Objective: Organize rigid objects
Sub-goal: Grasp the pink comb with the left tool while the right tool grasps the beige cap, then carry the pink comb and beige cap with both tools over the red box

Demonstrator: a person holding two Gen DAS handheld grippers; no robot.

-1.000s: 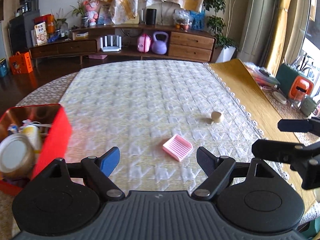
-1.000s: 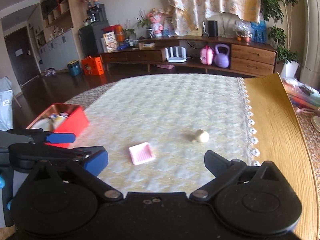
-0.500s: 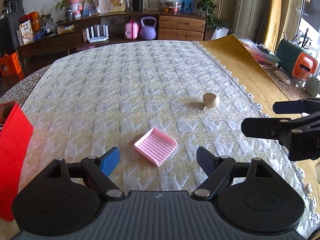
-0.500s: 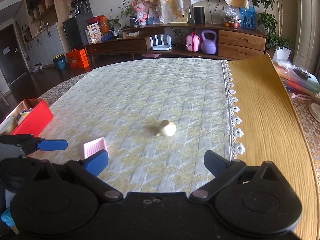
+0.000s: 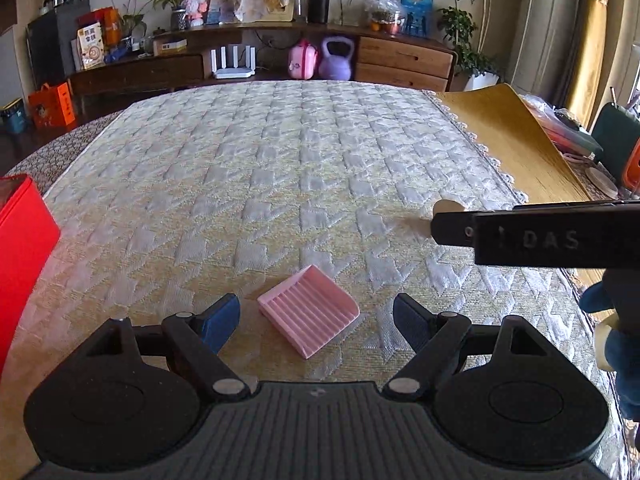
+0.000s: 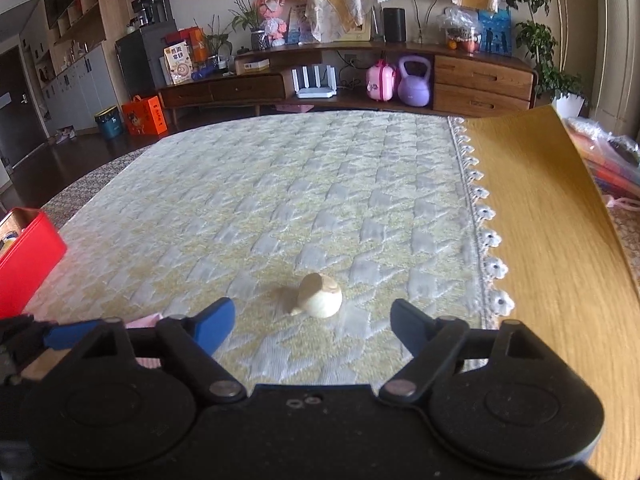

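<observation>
A pink ridged tray (image 5: 309,309) lies on the quilted tablecloth (image 5: 280,184), just ahead of and between the fingers of my open left gripper (image 5: 316,318). A small beige wooden cup (image 6: 320,295) lies on its side on the cloth, just ahead of my open right gripper (image 6: 312,322). In the left wrist view only the cup's top (image 5: 448,205) shows behind a finger of the right gripper (image 5: 532,238). A red box (image 5: 22,256) stands at the left edge of the table; it also shows in the right wrist view (image 6: 26,260).
Bare yellow wood table (image 6: 540,224) lies right of the cloth's lace edge. Cluttered items (image 5: 580,136) sit at the far right. A low wooden sideboard (image 6: 340,80) stands beyond the table.
Both grippers have moved forward and lower. The pink tray now sits between the left fingertips and the beige cup is close to the right fingertips. The red box has slid toward the left edge of view.
</observation>
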